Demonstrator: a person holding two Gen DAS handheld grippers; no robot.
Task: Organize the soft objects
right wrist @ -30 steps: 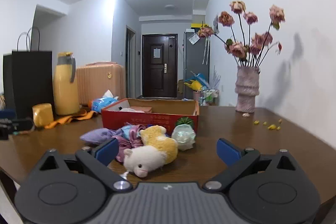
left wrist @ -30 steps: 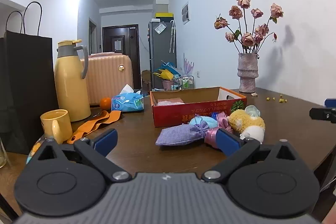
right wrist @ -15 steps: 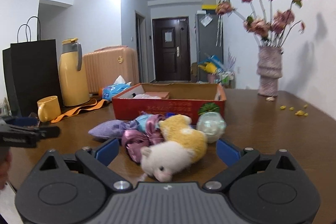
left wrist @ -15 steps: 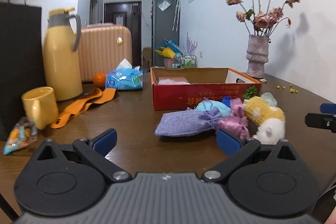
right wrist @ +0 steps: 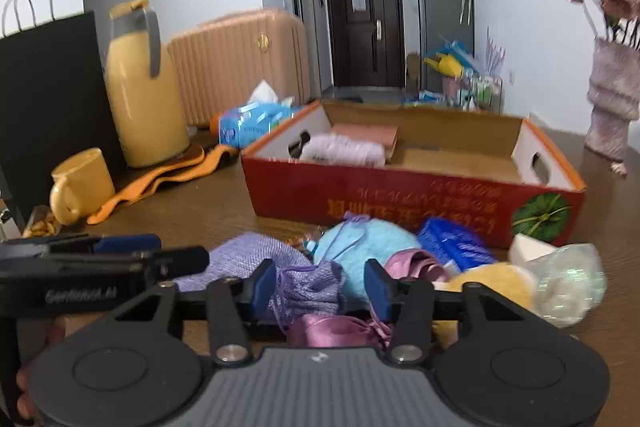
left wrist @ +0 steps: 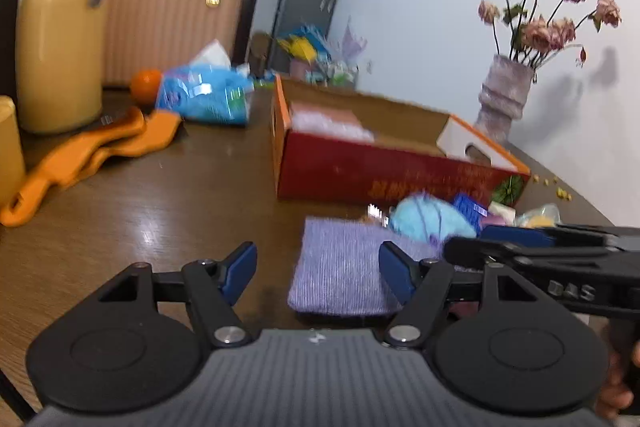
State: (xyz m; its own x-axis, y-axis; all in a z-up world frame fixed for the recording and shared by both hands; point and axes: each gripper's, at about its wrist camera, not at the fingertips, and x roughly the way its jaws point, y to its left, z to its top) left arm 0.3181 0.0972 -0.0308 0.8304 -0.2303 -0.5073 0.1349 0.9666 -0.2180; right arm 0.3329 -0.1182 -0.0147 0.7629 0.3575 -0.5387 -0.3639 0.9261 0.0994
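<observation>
The right hand-held gripper is low over the heap of soft things in front of the red box, its jaws closing around the gathered neck of the purple pouch; the cloth sits between the blue pads, though I cannot tell whether they press on it yet. The left hand-held gripper comes in at the flat end of the same purple pouch, on the side away from the heap, jaws also closing; only its right pad overlaps the cloth, the left pad hangs over bare tabletop, so nothing is pinched there.

To do this well, I would say the right one should close on the bunched neck alone, clear of the pink satin pouch just beneath and the light blue pouch just behind, towards the red box; a drawstring caught with it would drag neighbours along. The left one should slide further over the flat end before closing; then both lift together, level, and carry the pouch over the near wall of the red box, where a pale fluffy thing already lies in the left corner. The yellow plush toy and a crinkly clear bundle lie at the right of the heap, before the red box's right end.
</observation>
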